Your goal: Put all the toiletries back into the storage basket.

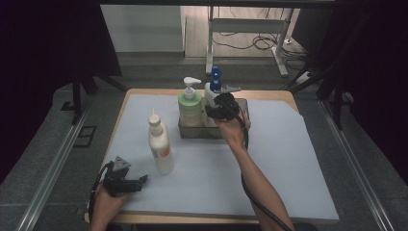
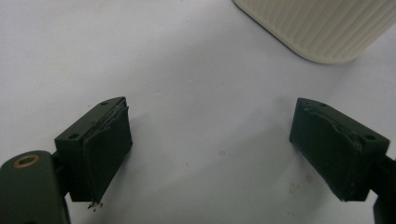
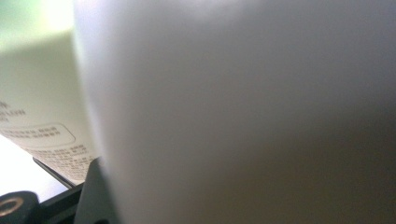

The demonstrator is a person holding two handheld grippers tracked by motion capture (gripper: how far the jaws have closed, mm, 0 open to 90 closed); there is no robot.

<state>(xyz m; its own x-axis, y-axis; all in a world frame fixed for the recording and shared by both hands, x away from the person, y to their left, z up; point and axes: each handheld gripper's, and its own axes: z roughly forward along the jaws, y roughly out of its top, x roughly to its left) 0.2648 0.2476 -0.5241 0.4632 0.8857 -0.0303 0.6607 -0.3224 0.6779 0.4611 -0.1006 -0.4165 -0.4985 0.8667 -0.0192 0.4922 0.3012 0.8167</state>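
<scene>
In the high view, a dark translucent rectangular plastic caddy [image 1: 240,103] stands at the far middle of the pale blue table mat [image 1: 288,159]. It holds a pale green pump-top bottle [image 1: 190,107] and, just beside it, a white spray bottle with a blue trigger head [image 1: 212,89]. The right gripper [image 1: 214,109] is pressed against the spray bottle's body, the forearm stretched forward from the near edge. A tall cream squeeze bottle with a pointed cap [image 1: 160,144] stands upright on the mat, left of the caddy and apart from it. The left gripper [image 1: 139,181] rests low at the near left corner, pointing towards that bottle.

In the left gripper view, the jaws stand wide apart over bare mat; the cream bottle's ribbed base [image 2: 322,25] lies ahead, untouched.

In the right gripper view, the spray bottle's blurred white body [image 3: 243,112] sits right against the camera, the green bottle's label [image 3: 37,126] beside it. Whether the jaws clamp it I cannot tell.
</scene>
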